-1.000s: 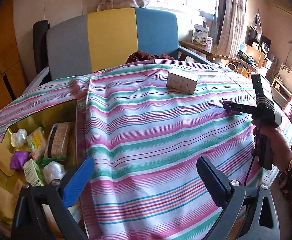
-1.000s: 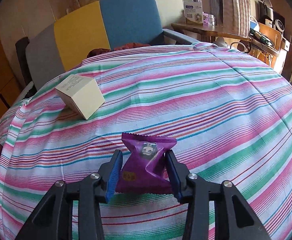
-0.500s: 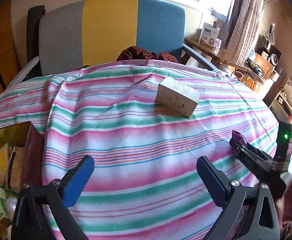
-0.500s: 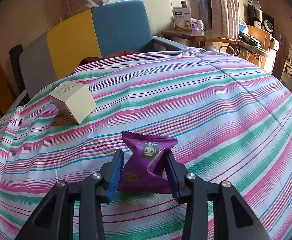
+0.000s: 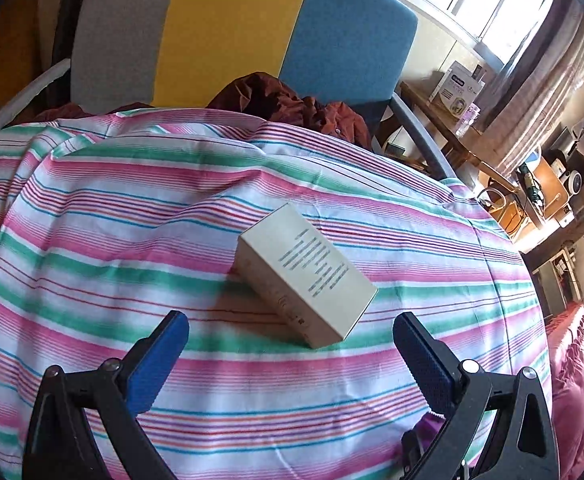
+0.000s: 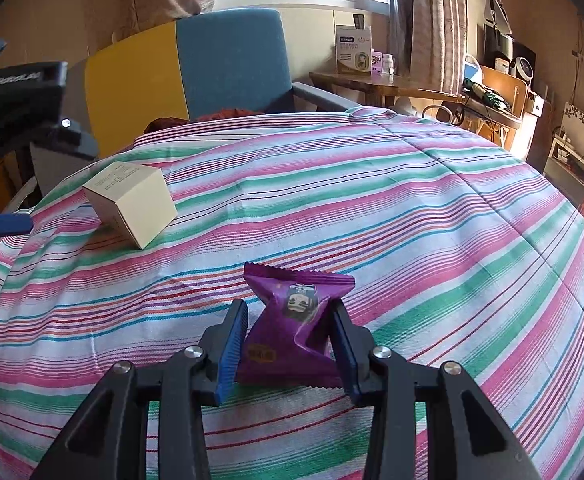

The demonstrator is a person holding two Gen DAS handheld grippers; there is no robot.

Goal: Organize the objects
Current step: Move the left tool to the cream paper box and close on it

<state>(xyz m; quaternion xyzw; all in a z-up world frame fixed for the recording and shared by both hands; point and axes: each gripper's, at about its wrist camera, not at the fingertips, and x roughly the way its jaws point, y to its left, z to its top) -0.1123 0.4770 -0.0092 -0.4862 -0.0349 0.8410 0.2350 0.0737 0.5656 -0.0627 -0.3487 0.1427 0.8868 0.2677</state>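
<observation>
Left wrist view is showing my left gripper with its blue pads standing wide apart and holding nothing. Just beyond them the cream box is lying flat on the striped cloth. Its long axis is running from the upper left to the lower right of this picture, one short end is facing toward the striped chair, and the side with small printed lines is facing up. At the bottom right edge a small piece of something purple is peeking out beside the right finger, but I cannot tell what it is from this view.

Right wrist view is giving what the first one is hiding. My right gripper is closing narrow on the purple snack packet, and both pads are pressing its sides so the wrapper is creasing. The packet is standing upright between the fingers, its long axis is going from the pads up and away from the camera, and its crimped top edge is pointing toward the far side of the cloth. In this view the box is sitting well apart to the left, and part of my other tool is appearing at the left border.
</observation>
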